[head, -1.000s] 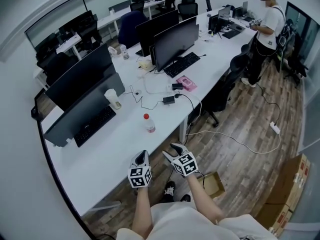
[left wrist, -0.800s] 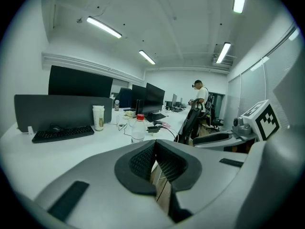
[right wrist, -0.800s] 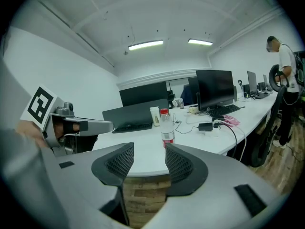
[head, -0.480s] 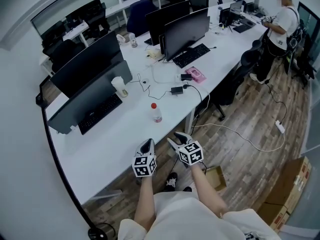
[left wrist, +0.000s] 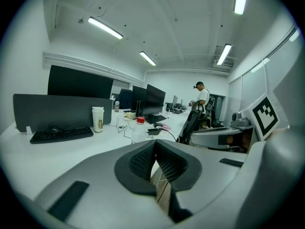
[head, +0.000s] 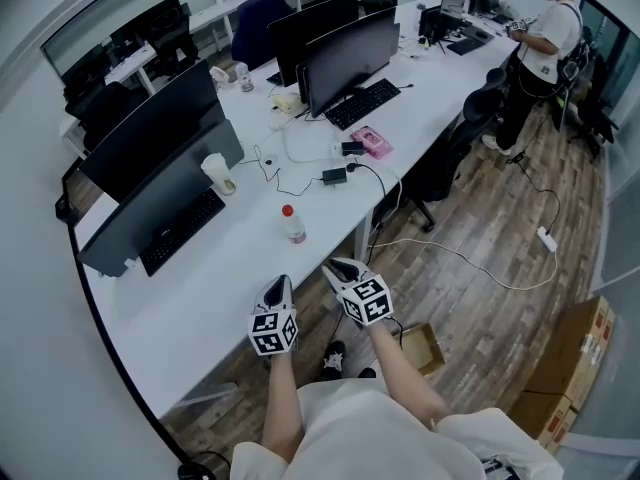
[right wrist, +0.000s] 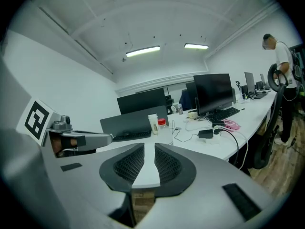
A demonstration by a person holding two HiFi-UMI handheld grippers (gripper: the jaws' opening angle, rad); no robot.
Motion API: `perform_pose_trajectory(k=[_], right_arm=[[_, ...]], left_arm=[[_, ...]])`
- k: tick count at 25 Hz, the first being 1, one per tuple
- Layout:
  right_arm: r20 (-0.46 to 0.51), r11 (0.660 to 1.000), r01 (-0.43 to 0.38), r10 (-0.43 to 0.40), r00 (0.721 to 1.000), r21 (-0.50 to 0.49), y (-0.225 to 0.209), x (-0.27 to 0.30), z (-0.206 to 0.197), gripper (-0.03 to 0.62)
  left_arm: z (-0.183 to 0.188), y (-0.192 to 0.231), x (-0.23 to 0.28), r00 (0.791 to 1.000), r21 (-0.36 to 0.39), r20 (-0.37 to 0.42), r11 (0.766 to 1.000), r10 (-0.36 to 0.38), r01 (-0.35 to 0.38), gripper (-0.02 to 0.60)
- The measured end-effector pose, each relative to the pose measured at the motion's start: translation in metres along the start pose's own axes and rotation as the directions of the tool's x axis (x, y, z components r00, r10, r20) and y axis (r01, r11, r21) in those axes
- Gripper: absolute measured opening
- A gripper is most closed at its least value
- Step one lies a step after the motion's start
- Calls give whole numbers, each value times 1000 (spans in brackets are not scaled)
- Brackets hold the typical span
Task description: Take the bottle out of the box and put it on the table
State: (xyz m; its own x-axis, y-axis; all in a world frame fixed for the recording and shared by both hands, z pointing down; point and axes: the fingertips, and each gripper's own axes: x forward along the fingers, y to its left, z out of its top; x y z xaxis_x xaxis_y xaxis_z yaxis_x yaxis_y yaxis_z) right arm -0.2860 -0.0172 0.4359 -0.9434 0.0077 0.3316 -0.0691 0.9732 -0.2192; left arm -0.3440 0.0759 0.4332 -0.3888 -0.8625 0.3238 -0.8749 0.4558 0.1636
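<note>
The bottle [head: 292, 224] with the red cap stands upright on the white table [head: 200, 298], out in a bare part near the front edge. It is small in the head view, and we cannot read its label. In both gripper views only its top shows, because the gripper bodies cover the rest. The brown box [head: 425, 348] sits open on the wooden floor beside our feet. Our right arm covers one corner of it, and we cannot make out what is inside. We hold both grippers over the table edge, apart from the bottle. The left gripper [head: 280, 286] has its jaws pressed together with nothing in them. The right gripper [head: 340, 268] has a thin gap between its jaws, and they are closing. Only the table and the box show through that gap, so it holds nothing. Behind the bottle lie a black keyboard [head: 180, 230] and a paper cup [head: 218, 173], with dark screens [head: 150, 148] past them. Far down the table a person [head: 535, 48] stands, too small for us to see what their hands hold.
</note>
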Motion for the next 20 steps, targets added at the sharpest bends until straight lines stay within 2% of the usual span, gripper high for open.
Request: perform_pose_trajectory(k=[4, 7, 12, 17, 20], right_arm=[[-2, 1000, -4, 4, 1000, -12, 0, 5, 4, 57], [-10, 1000, -1, 1, 1000, -25, -1, 5, 4, 40], [-17, 1000, -15, 15, 1000, -26, 0, 9, 2, 40], [-28, 999, -7, 6, 1000, -38, -6, 9, 4, 38], [-45, 1000, -19, 18, 999, -14, -10, 10, 3, 38]], left_arm=[[-1, 1, 2, 1000, -17, 9, 1000, 2, -2, 15], [-2, 0, 2, 1000, -20, 7, 1000, -6, 7, 14], [-5, 3, 4, 1000, -33, 4, 999, -7, 8, 15], [-2, -1, 16, 999, -35, -5, 999, -38, 38, 14], [0, 1, 18, 999, -43, -9, 999, -33, 32, 14]])
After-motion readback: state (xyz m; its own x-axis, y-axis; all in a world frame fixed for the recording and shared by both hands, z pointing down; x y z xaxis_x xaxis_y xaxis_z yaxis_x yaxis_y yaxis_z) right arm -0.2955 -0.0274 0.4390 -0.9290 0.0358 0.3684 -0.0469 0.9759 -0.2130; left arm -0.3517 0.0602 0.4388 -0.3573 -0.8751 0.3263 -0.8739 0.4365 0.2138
